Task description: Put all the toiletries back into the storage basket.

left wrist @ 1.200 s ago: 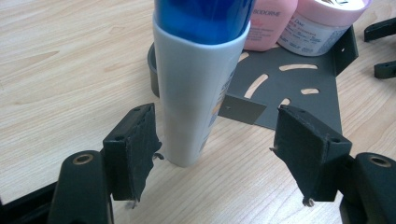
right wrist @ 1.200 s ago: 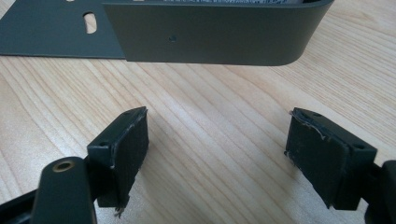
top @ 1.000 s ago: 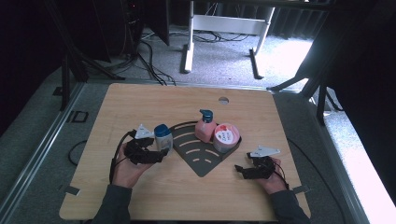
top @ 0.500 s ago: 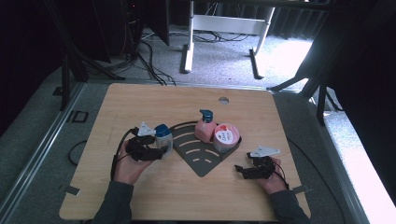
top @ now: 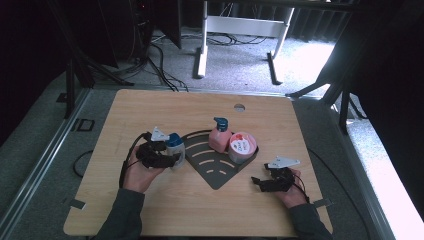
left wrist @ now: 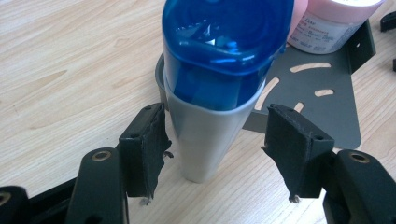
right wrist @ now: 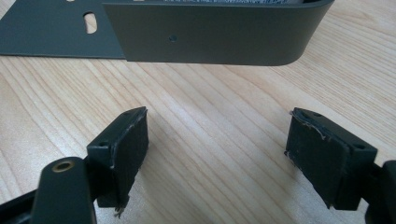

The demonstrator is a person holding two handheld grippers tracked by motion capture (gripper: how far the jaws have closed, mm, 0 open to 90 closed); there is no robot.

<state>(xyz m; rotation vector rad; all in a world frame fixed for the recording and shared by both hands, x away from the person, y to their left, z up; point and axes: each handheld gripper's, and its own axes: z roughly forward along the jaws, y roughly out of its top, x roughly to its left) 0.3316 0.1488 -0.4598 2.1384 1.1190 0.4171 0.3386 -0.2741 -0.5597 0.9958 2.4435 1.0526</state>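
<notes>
A grey bottle with a blue cap [top: 175, 144] stands upright on the table, at the left edge of a dark grey fan-shaped rack [top: 215, 167]. My left gripper [top: 171, 157] reaches in from the left with the bottle [left wrist: 205, 140] between its jaws. They have just been closing. The left pad [left wrist: 149, 144] is at the bottle's side, and a narrow gap still shows at the right pad [left wrist: 294, 149]. My right gripper [top: 257, 184] rests open and empty near the table's front right, its jaws [right wrist: 217, 116] facing the rack's rounded wall [right wrist: 210, 42].
A pink pump bottle [top: 219, 137] and a pink tub with a white lid [top: 241, 146] stand at the back of the rack. The tub [left wrist: 327, 23] is just beyond the blue cap. The table has a small hole [top: 239, 107] near its far edge.
The left gripper has edged in around the blue-capped bottle and its jaws stand narrower. The right hand and gripper have not moved.
</notes>
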